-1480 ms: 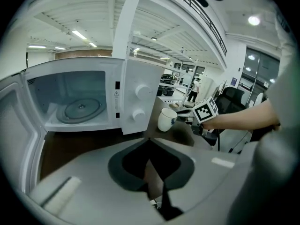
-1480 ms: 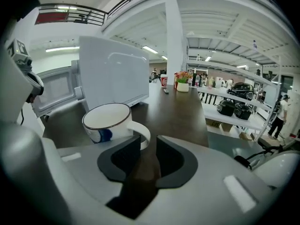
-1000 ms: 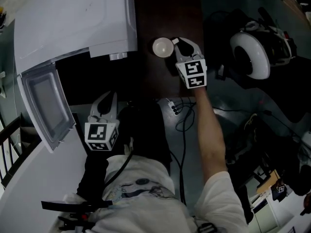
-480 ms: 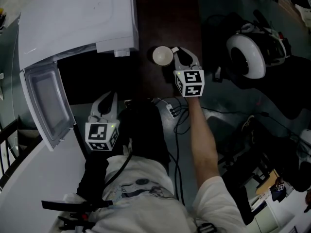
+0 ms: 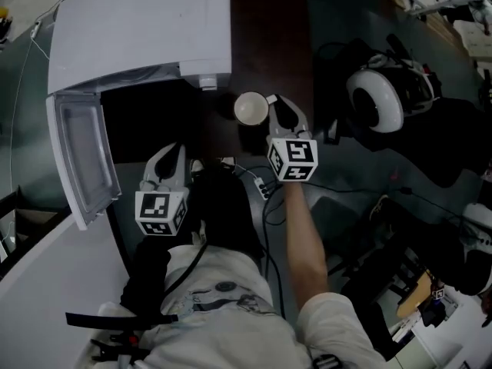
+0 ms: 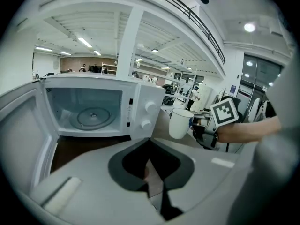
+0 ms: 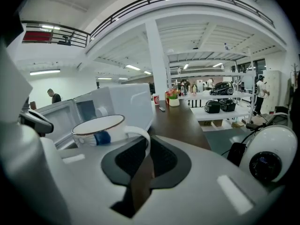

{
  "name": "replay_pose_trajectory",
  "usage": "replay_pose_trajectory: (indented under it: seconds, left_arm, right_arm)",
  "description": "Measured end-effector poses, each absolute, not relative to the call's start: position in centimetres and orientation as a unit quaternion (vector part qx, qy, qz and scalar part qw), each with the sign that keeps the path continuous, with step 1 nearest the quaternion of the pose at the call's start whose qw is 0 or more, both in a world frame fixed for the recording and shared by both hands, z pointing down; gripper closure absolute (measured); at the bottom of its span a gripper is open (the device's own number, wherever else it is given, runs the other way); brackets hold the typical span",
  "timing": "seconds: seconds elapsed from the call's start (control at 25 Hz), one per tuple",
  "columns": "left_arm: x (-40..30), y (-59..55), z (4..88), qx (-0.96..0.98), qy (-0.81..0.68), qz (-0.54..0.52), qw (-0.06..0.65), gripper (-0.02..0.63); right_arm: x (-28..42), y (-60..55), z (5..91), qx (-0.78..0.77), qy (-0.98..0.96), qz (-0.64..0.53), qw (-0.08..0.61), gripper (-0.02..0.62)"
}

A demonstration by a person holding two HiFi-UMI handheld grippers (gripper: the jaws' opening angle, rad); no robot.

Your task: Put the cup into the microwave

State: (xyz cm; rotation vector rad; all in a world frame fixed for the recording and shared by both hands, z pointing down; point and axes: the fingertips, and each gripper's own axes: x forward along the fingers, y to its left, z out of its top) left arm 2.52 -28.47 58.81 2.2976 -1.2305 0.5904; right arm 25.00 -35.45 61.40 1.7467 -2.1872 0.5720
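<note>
Cup: the cup [image 5: 250, 108] is sitting at upper centre of the head view, just right of the microwave's front corner, and appears to be hanging above the dark table [image 5: 269, 21].
Right gripper: the right gripper [image 5: 270, 108] is pinching the cup's handle, so the mouth is facing up.
Left gripper: the left gripper [image 5: 172, 154] is hovering closed and empty at lower left, likely leaving the path clear.
Microwave: the microwave [image 5: 138, 29] is standing with its door [image 5: 81, 156] swung wide, exposing the cavity for loading.

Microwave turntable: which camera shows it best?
The left gripper view: it looks straight into the open microwave at the glass turntable. The head view shows only the microwave's top and door; the right gripper view only its outside.
</note>
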Motion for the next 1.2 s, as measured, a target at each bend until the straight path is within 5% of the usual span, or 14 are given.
replay_pose_trajectory:
  seconds: [0.64, 1.2]
  left_arm:
    - [-2.9, -30.8, 51.2, 0.828, -0.515, 0.131, 0.178, 0.607]
    - [-9.3, -30.6, 51.9, 0.797, -0.557, 0.137, 0.191, 0.607]
  right_arm:
    - [12.8, -33.1, 51.0, 0.567, -0.802, 0.166, 0.088, 0.561]
    - [2.9, -34.7, 52.5, 0.491, -0.845, 0.174, 0.119, 0.561]
